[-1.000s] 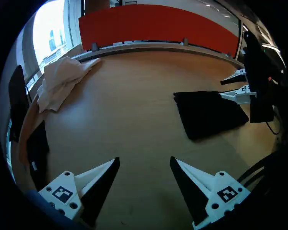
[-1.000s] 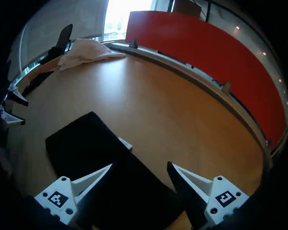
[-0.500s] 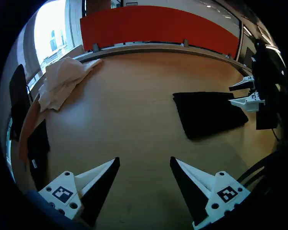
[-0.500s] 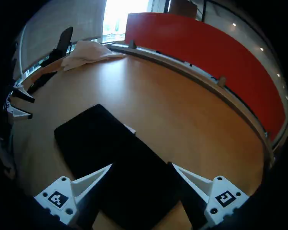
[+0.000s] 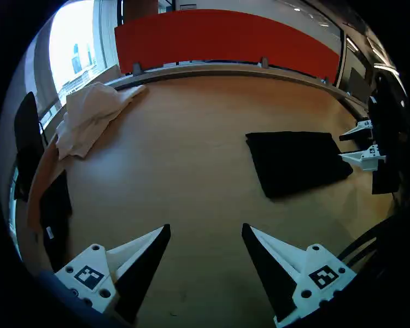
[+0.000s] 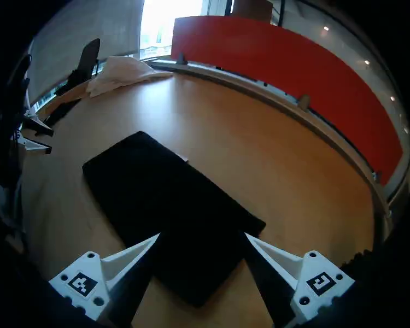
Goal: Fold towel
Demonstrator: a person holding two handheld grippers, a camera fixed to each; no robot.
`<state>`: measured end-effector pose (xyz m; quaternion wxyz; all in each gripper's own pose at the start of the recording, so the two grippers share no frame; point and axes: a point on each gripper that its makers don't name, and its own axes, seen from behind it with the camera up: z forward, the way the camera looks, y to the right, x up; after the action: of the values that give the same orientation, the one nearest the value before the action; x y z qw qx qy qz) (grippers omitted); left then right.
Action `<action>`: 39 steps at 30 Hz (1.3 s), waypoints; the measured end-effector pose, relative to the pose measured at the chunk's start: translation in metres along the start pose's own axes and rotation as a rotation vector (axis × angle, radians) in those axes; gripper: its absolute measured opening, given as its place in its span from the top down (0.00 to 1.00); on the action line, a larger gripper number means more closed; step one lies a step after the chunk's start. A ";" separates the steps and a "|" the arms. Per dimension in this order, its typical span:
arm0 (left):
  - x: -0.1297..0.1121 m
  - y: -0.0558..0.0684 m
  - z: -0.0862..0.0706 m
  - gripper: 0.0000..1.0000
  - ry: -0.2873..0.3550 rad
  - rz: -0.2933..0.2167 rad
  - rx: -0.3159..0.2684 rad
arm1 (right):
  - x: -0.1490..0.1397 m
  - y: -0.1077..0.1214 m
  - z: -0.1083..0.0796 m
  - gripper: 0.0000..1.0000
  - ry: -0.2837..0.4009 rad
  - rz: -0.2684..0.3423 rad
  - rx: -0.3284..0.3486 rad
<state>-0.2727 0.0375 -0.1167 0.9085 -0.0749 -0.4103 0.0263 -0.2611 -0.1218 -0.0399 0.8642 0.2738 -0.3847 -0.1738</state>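
I see the black towel (image 6: 161, 202) lying flat as a neat folded rectangle on the wooden surface (image 6: 249, 147). A crumpled white towel (image 5: 87, 115) lies well apart.

Left gripper (image 5: 205, 226): two white wedge-shaped fingers (image 5: 134, 254), tapered to points, inner faces black. Square black-and-white fiducial marker (image 5: 89, 276) on each finger base, ringed by small round screw holes (image 5: 69, 269). Black cables (image 5: 363, 246) curving beside right-hand finger. Right gripper (image 6: 201, 235): same white wedges, black inner faces, one marker per finger, same screw holes. From farther off in left gripper view, dark bulky body behind white fingers.
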 end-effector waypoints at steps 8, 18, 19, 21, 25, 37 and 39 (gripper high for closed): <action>0.000 -0.004 -0.002 0.03 0.002 -0.001 0.007 | -0.022 0.003 -0.014 0.00 -0.022 0.012 -0.006; -0.001 -0.004 -0.004 0.03 0.003 -0.004 0.006 | -0.048 0.002 -0.028 0.00 -0.052 0.027 -0.004; -0.001 -0.003 -0.003 0.03 0.001 -0.003 0.006 | -0.050 0.002 -0.029 0.00 -0.054 0.028 -0.003; -0.002 -0.003 -0.003 0.03 0.000 -0.002 0.007 | -0.054 0.001 -0.030 0.00 -0.058 0.030 -0.002; -0.002 -0.003 -0.003 0.03 -0.002 0.002 0.007 | -0.061 0.001 -0.030 0.00 -0.069 0.035 0.001; -0.004 -0.002 -0.003 0.03 -0.004 -0.003 0.010 | -0.080 -0.002 -0.032 0.21 -0.109 0.019 0.031; -0.004 -0.001 -0.003 0.03 -0.004 -0.003 0.010 | -0.083 -0.003 -0.033 0.30 -0.120 0.021 0.040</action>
<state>-0.2731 0.0354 -0.1215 0.9080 -0.0699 -0.4122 0.0270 -0.2893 -0.0707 -0.1074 0.8358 0.2758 -0.4421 -0.1732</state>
